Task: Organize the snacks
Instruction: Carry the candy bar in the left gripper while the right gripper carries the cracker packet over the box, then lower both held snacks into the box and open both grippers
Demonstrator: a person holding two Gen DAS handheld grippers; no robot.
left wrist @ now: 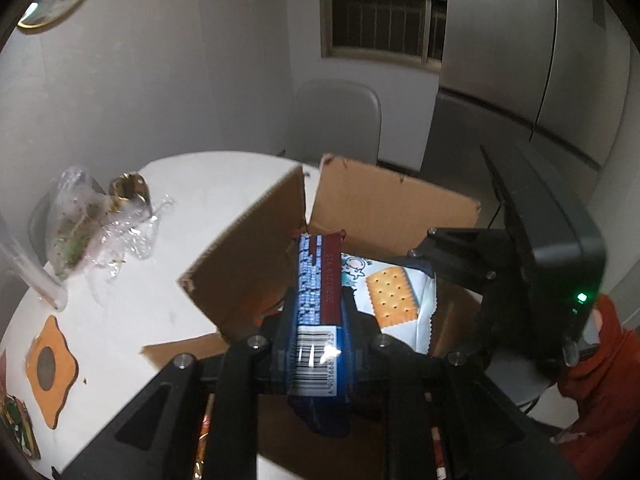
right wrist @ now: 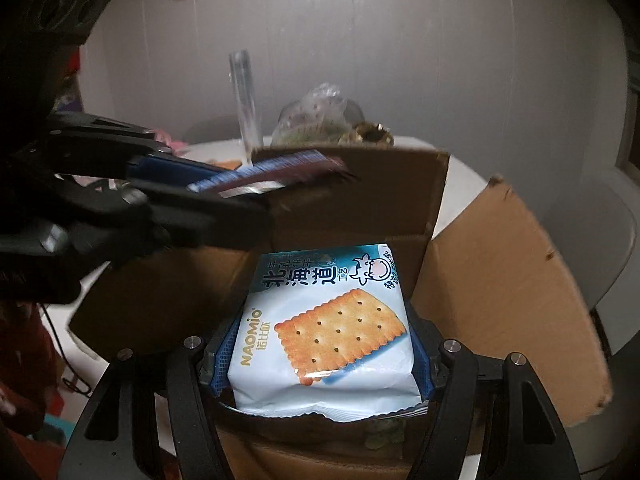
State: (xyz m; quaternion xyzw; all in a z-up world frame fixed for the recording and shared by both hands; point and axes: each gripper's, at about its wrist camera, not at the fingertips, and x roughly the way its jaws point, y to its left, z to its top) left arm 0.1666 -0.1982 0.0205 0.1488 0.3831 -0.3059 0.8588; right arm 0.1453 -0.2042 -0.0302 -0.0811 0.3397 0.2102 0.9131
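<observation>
- Orange coaster (left wrist: 50, 366): lies flat on the white round table (left wrist: 192, 216), at 8 o'clock in the left wrist view, apart from the box.
- Clear plastic bag (left wrist: 80, 224): crumpled on the table at 9 o'clock, with a gold-coloured item (left wrist: 130, 192) just beside it.
- Clear tube (right wrist: 246, 100): stands upright at 11 o'clock in the right wrist view, behind the box.
- Cardboard box (left wrist: 380, 204): sits on the table with its flaps standing open; its interior occupies the centre of both views.
- Left gripper (left wrist: 320, 320): jaws drawn in fully and clamped on the blue snack pack (left wrist: 316, 300). The pack stands on edge between the fingers, barcode end nearest the camera, over the left edge of the box opening. In the right wrist view it enters from 9 o'clock.
- Right gripper (right wrist: 324, 344): jaws set moderately wide and pressed against both sides of the cracker packet (right wrist: 324, 332), a pale blue pack printed with a square cracker. The packet is held over the box interior, at 3 o'clock from the blue pack in the left wrist view.
- Red sleeve (left wrist: 600, 380): visible at 4 o'clock, behind the right gripper body.
</observation>
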